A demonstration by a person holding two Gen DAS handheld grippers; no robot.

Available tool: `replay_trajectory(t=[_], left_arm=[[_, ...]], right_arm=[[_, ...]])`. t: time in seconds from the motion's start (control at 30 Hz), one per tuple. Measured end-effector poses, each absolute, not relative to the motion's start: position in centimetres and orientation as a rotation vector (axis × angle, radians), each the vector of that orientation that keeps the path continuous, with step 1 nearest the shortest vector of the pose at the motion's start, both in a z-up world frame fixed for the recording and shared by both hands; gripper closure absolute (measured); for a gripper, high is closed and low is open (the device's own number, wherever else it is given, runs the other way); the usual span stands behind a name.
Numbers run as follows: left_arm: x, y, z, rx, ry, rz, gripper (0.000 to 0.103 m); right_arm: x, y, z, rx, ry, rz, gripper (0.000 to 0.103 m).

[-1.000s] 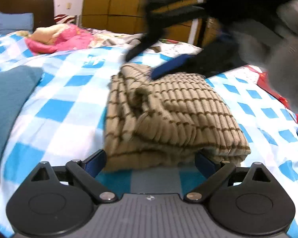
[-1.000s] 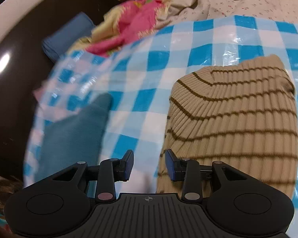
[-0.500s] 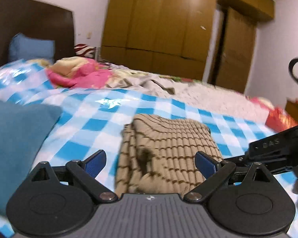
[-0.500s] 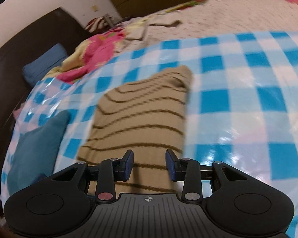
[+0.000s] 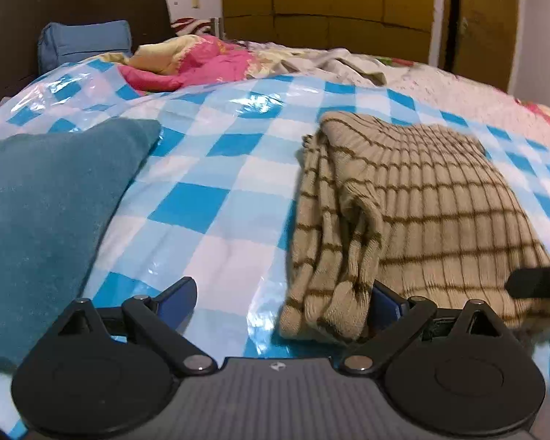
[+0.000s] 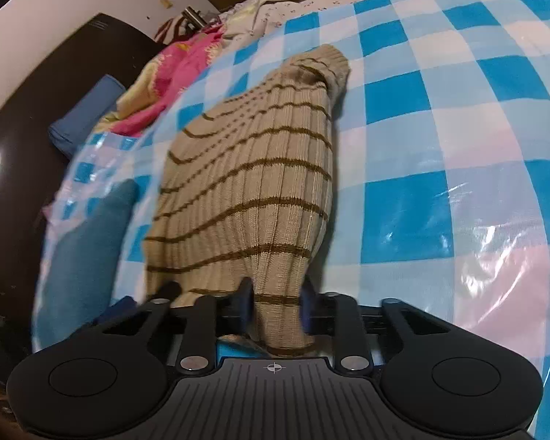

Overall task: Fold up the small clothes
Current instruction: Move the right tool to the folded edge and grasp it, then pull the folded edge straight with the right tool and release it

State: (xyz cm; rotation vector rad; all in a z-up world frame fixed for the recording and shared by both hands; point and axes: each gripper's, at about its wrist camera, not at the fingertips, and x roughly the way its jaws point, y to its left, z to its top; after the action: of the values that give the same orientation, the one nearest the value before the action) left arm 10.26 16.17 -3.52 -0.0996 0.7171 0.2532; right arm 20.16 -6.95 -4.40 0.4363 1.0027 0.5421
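A folded tan sweater with brown stripes (image 5: 414, 205) lies on the blue-and-white checked sheet (image 5: 220, 198). My left gripper (image 5: 282, 299) is open at the sweater's near left corner; the cloth edge lies between its fingers and hides part of the right finger (image 5: 388, 302). In the right wrist view the sweater (image 6: 253, 183) stretches away from me. My right gripper (image 6: 275, 304) is shut on the sweater's near edge, with cloth bunched between its blue pads. A dark part of the right gripper (image 5: 535, 282) shows at the sweater's right edge in the left wrist view.
A folded teal garment (image 5: 44, 198) lies left of the sweater. A pink and yellow blanket (image 5: 187, 62) and a blue pillow (image 5: 84, 42) sit by the dark headboard. A crumpled beige sheet (image 5: 333, 62) lies at the back, before wooden wardrobes.
My right gripper moved in and closed on the sweater's near edge. My left gripper shifted left and lower, so the sweater now sits at its right finger.
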Motion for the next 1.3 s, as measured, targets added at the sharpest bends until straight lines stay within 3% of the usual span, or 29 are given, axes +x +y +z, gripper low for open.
replay_trajectory(t=[0.5, 0.6, 0.67, 0.8, 0.9, 1.13, 1.3], left_arm=[[4.5, 14.1, -2.7, -0.022, 0.891, 0.157, 0.003], [3.0, 14.0, -1.1, -0.032, 0.826, 0.161, 0.004], [2.6, 13.8, 0.4, -0.020, 0.765, 0.165, 0.004], [4.0, 12.4, 2.9, 0.011, 0.642, 0.117, 0.004], [6.3, 11.1, 3.1, 0.036, 0.603, 0.079, 0.004], [10.4, 12.5, -0.7, 0.033, 0.693, 0.084, 0.004], [10.5, 15.5, -3.3, -0.068, 0.760, 0.092, 0.002]], right_arm=[[14.4, -10.5, -4.4, 0.447, 1.075, 0.594, 0.089], [13.5, -11.4, -4.3, 0.427, 1.098, 0.593, 0.093], [13.3, -12.1, -3.9, 0.439, 1.084, 0.577, 0.087], [15.3, -13.6, -2.4, 0.515, 0.997, 0.541, 0.087], [18.6, -14.2, -1.6, 0.600, 0.927, 0.493, 0.078], [26.8, -13.5, -2.5, 0.687, 0.895, 0.382, 0.054], [30.6, -12.4, -4.5, 0.715, 0.938, 0.357, 0.054]])
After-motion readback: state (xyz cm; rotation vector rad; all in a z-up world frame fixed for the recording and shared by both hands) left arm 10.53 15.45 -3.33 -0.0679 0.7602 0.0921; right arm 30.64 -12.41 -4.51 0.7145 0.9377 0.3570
